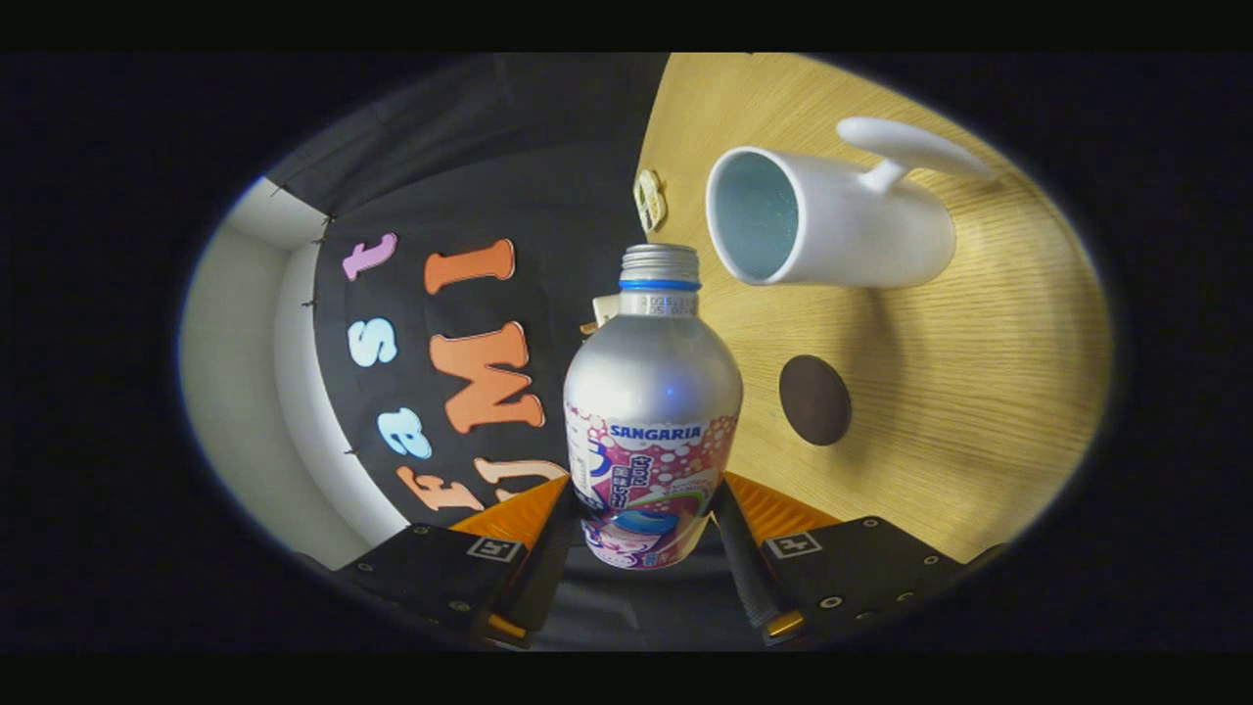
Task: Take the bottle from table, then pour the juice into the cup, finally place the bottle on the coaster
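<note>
Between the gripper (646,534) fingers, clamped: the bottle (651,411).
Its uncapped neck is tilting toward the cup (832,220); the coaster (814,399) is lying near it, seemingly mid-tabletop (979,392).

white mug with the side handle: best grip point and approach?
Judging by the pose, grip the white ceramic mug across its plain cylindrical body, coming from the side opposite the long handle, one finger per wall. The handle is thin and tapered, likely to twist. The tool is currently shut on the silver aluminium bottle, which must go first, e.g. onto the round dark coaster.
</note>
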